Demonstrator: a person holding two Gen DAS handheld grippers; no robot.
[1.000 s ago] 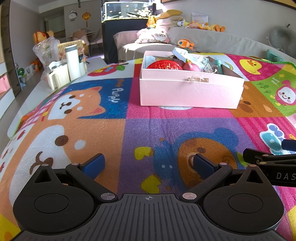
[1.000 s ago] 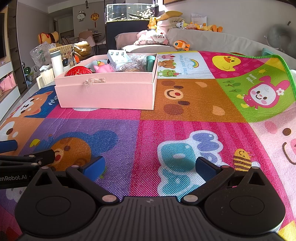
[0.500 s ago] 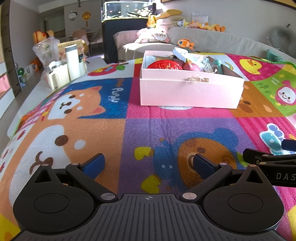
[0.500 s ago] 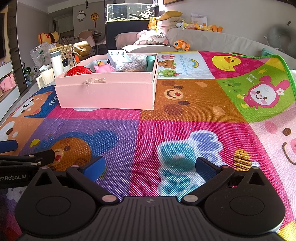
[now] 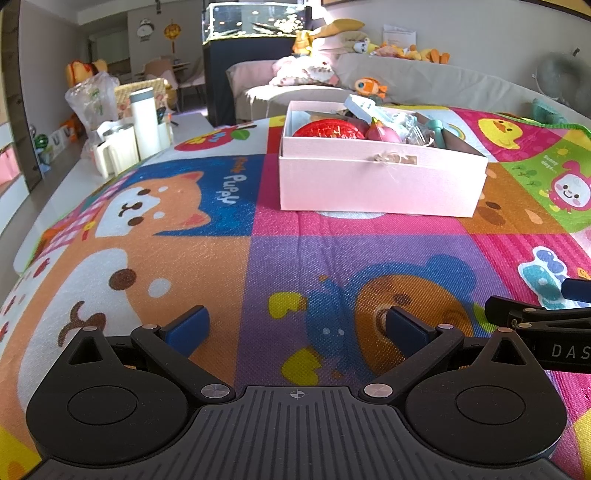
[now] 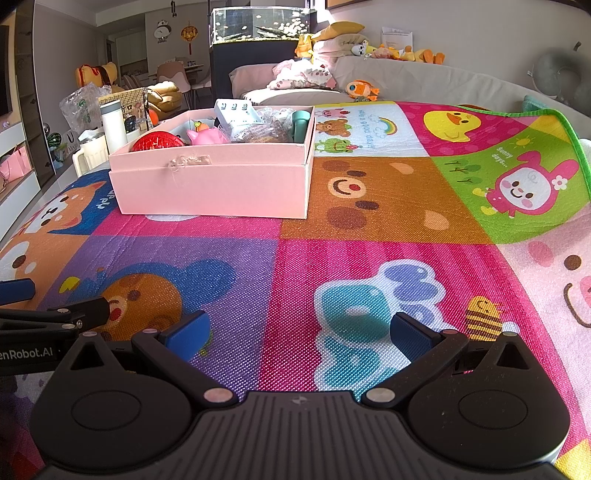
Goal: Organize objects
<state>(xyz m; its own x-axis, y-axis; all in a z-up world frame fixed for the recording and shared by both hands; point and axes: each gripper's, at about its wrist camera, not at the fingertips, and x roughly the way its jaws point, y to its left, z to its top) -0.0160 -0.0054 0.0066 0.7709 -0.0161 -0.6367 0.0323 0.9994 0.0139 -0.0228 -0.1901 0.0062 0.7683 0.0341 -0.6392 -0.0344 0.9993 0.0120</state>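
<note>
A pink box (image 5: 380,184) stands on the cartoon play mat (image 5: 221,258), well ahead of both grippers; it also shows in the right wrist view (image 6: 214,188). Inside lie a red round object (image 5: 328,130), a pink toy (image 5: 382,133), a white device (image 6: 236,114), clear wrapping (image 6: 269,127) and a teal cylinder (image 6: 300,125). My left gripper (image 5: 297,328) is open and empty, low over the mat. My right gripper (image 6: 299,330) is open and empty too, to the right of the left one. Each gripper's side shows in the other's view.
A white bottle (image 5: 146,122) and white jugs (image 5: 114,147) stand beyond the mat's far left edge. A grey sofa (image 5: 461,81) with plush toys runs behind the mat. A fish tank (image 5: 255,22) stands at the back. The mat's right edge (image 6: 569,133) curls up.
</note>
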